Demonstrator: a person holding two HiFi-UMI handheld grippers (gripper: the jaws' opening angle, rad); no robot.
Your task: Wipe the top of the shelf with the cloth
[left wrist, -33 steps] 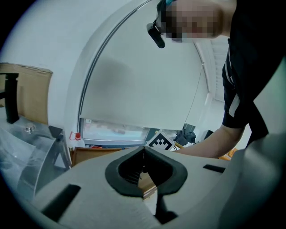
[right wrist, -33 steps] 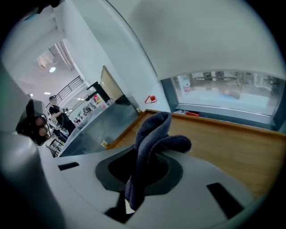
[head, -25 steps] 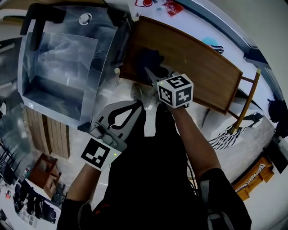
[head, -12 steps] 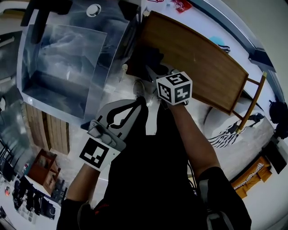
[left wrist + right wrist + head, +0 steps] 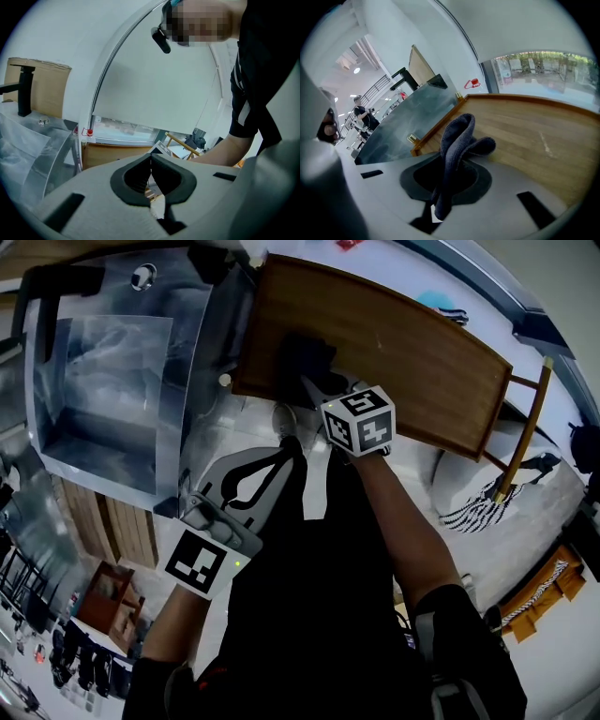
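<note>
**While the cloth meets the shelf: the wiping grip**

Because the wipe needs a trailing bunch, my right gripper [image 5: 450, 174] is clamped on one fold of the dark cloth [image 5: 457, 138], whose free end appears to rest on the wooden shelf top [image 5: 412, 352] near its front edge. My left gripper [image 5: 151, 174], closed on nothing, hangs clear below. Count: one cloth, one shelf, two grippers.
</note>
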